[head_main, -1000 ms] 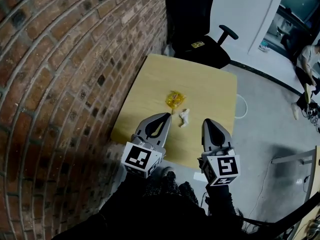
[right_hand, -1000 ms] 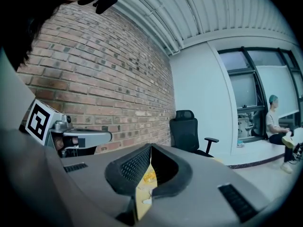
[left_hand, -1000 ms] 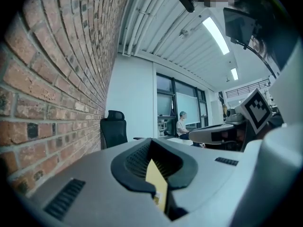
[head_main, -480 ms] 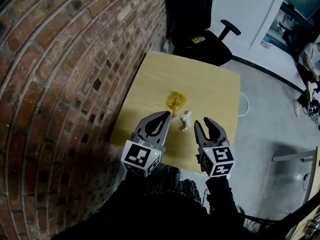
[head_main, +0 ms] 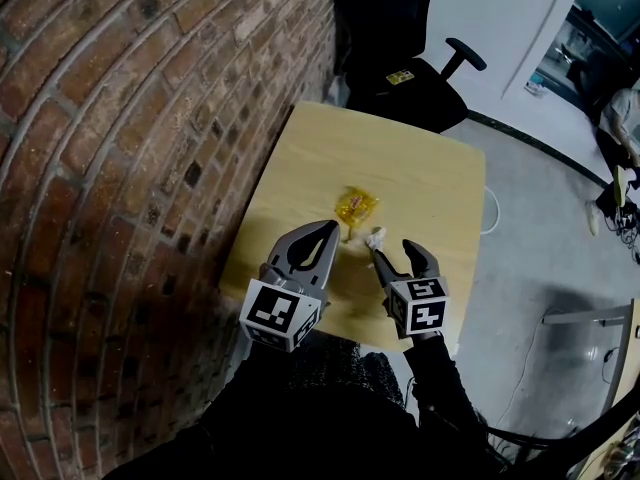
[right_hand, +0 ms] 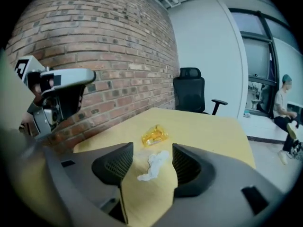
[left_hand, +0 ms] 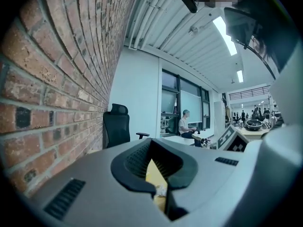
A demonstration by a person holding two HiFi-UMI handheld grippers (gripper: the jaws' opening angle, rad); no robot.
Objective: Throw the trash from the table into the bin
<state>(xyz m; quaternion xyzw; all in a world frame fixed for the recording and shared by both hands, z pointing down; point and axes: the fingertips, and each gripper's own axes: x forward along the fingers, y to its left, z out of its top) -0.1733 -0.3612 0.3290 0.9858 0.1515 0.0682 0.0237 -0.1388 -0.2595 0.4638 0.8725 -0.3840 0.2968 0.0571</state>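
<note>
A red brick wall (head_main: 120, 168) is seen along the left side, and a square counter of light wood (head_main: 420, 168) is set against it. The left gripper (head_main: 326, 232) is held over the near left part of the counter; in the left gripper view its dark ribbed fingers (left_hand: 128, 162) are brought together at the tips, and nothing is gripped between them. A crinkled yellow plastic wrapper (head_main: 355, 205) is lying near the middle of the counter, and a crumpled white paper tissue (head_main: 375, 238) is lying just beside it, on the nearer side, slightly to the right. The right gripper (head_main: 393, 249) is lowered at the tissue, and its fingers (right_hand: 113, 162) are spread wide, having just been opening. In the right gripper view the tissue is seen on the counter in the gap between them, and neither finger is pressed against it; the wrapper is seen just beyond it, outside the gap. A black office chair with armrests (head_main: 390, 38) is placed at the far edge of the counter. At the far right, a seated person (head_main: 620, 118) is partly visible, well apart from the counter.
</note>
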